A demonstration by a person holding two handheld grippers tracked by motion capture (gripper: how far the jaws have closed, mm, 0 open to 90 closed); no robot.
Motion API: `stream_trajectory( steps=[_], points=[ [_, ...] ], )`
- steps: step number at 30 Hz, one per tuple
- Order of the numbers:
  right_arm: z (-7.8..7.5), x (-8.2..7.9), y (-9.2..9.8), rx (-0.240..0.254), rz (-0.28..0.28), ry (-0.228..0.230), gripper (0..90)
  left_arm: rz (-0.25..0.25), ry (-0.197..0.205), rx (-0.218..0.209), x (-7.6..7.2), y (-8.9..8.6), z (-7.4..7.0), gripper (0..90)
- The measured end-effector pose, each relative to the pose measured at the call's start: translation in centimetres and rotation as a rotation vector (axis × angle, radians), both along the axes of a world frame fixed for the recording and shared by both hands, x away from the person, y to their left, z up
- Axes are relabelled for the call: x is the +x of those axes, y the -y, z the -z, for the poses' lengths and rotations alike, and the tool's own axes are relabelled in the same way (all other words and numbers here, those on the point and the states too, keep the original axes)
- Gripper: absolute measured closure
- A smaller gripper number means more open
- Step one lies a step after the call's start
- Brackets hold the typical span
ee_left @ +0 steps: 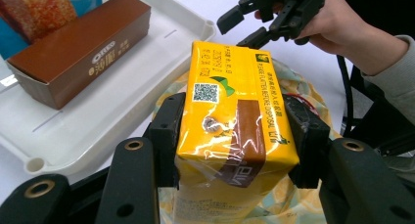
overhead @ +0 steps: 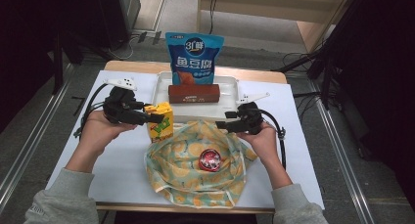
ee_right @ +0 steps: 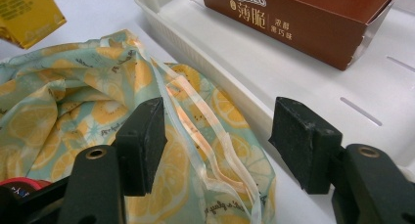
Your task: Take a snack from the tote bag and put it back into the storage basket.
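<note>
Yellow carton: the drink carton (ee_left: 234, 131) stands upright in the left gripper (overhead: 152, 118), both pads pressed on its two narrow sides, just left of the bag's far-left edge.
Landmark: the lemon-print bag (overhead: 198, 168) lies flat at the near middle of the white table (overhead: 122, 160), with its mouth toward the tray.
Key relation: the carton's long axis runs upright, and the bag mouth lies to its right and a little nearer the person; the likely move is carton into bag, so the left gripper is the one nearest the carton's side of the mouth.
Right gripper (overhead: 226, 124): jaws stand wide apart and hold nothing; they hover over the bag's zip strip (ee_right: 195, 126) at its far-right edge, not pinching it.
Judgement: the mouth looks flat, so it probably needs lifting open before the carton can slide in.
Inside the bag: a red round thing (overhead: 211, 160) shows at the middle.
Beyond the bag: the white tray (overhead: 230, 87) touches or nearly touches its far edge and holds a brown biscuit box (overhead: 194, 93); a blue snack pouch (overhead: 194, 57) stands at the tray's far side.
In the way: the tray rim sits close behind the mouth, leaving little room there.
</note>
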State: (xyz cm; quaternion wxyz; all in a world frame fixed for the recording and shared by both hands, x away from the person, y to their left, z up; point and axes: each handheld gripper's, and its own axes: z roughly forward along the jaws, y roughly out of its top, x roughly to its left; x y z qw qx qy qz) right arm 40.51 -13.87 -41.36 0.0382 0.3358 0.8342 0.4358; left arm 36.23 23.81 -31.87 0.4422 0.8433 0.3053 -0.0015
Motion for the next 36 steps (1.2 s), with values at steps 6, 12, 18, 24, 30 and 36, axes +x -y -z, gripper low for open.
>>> stream_trajectory(
  steps=[6, 12, 18, 24, 30, 36],
  points=[
    [0.0, -0.1, 0.0, -0.001, -0.002, 0.004, 38.5, -0.012, 0.003, 0.001, 0.7, -0.2, -0.2, 50.6],
    [0.0, -0.1, 0.0, 0.0, -0.004, 0.002, 38.5, -0.018, 0.001, 0.002, 1.4, -0.3, -0.2, 50.7],
    [0.0, -0.2, -0.1, -0.001, -0.006, 0.004, 38.5, -0.035, 0.008, 0.004, 2.2, -0.4, -0.3, 50.7],
    [0.0, -0.2, -0.2, -0.001, -0.009, 0.008, 38.5, -0.052, 0.01, 0.009, 3.3, -0.5, 0.0, 50.7],
    [-0.1, -0.3, -0.1, -0.001, -0.008, 0.008, 38.5, -0.069, 0.009, 0.01, 4.3, -0.5, 0.3, 50.7],
    [-0.1, -0.5, 0.0, -0.001, -0.01, 0.016, 38.5, -0.078, 0.009, 0.013, 5.2, -0.4, 0.7, 50.8]
  ],
)
